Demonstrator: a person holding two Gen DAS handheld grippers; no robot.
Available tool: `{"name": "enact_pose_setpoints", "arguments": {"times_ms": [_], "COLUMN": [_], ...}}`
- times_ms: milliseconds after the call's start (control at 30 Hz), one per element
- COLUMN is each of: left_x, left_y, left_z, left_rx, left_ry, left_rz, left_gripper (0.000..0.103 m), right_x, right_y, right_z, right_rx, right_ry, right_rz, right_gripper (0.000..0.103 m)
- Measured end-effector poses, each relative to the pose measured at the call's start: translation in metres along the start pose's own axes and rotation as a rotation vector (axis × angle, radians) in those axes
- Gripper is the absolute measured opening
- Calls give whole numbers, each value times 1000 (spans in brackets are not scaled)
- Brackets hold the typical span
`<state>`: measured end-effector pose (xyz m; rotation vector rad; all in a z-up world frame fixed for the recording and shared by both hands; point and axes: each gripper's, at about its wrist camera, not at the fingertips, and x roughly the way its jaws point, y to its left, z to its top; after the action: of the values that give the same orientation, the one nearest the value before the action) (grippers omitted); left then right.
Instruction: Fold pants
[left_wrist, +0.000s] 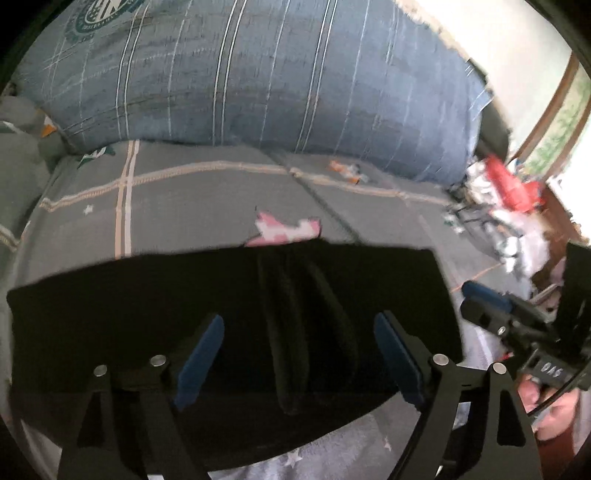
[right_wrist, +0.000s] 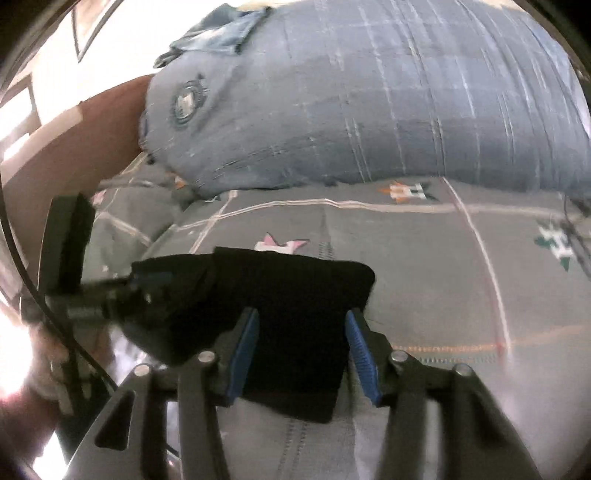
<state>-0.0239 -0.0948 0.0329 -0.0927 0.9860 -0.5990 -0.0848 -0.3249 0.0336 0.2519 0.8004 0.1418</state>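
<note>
The black pants (left_wrist: 147, 314) lie folded into a flat rectangle on the grey bedspread (left_wrist: 192, 206); they also show in the right wrist view (right_wrist: 295, 295). My left gripper (left_wrist: 299, 354) is open, its blue pads spread wide over the pants' near edge. My right gripper (right_wrist: 303, 350) is open, its pads either side of the fold's right end. The right gripper shows in the left wrist view (left_wrist: 487, 306) at the pants' right edge. The left gripper shows in the right wrist view (right_wrist: 147, 284) over the pants' left part.
A large blue-grey plaid pillow (left_wrist: 277, 81) lies across the back of the bed (right_wrist: 406, 92). A heap of clothes and a red item (left_wrist: 506, 184) sits at the right. A brown headboard (right_wrist: 74, 147) stands on the left.
</note>
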Motion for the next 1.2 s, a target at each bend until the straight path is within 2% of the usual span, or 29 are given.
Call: {"name": "enact_pose_setpoints", "arguments": {"times_ms": [100, 167, 200, 233, 333, 433, 600, 667, 800, 967, 1133, 1200], "left_x": [14, 16, 18, 17, 5, -4, -3, -3, -3, -13, -31, -39], "left_y": [-5, -6, -10, -12, -26, -30, -14, -9, -10, -6, -2, 1], "left_z": [-4, -4, -1, 1, 0, -4, -19, -21, -21, -32, -41, -44], "left_rx": [-29, -66, -71, -79, -26, -33, -88, -114, -118, -125, -121, -121], "left_ry": [41, 11, 14, 34, 12, 3, 17, 10, -19, -42, -66, -73], "left_rz": [26, 24, 6, -40, -20, -5, 34, 26, 72, 102, 151, 172], "left_gripper": [81, 58, 27, 20, 17, 17, 20, 26, 45, 58, 78, 79], "right_x": [15, 18, 20, 18, 2, -1, 26, 41, 46, 34, 36, 41], "right_y": [-1, 0, 1, 0, 4, 13, 25, 29, 33, 44, 57, 63], "right_z": [-4, -4, -3, -2, 3, 7, 1, -3, -2, 2, 2, 1], "right_rx": [-5, -24, -25, -22, -20, -47, -66, -75, -79, -99, -110, -119], "right_ry": [15, 12, 12, 8, -33, -44, 12, 36, 44, 33, 38, 47], "right_rz": [-3, -36, -42, -39, -1, 37, 74, 58, 35, 74, 124, 135], "right_gripper": [50, 50, 50, 50, 50, 50, 46, 45, 45, 47, 47, 47]}}
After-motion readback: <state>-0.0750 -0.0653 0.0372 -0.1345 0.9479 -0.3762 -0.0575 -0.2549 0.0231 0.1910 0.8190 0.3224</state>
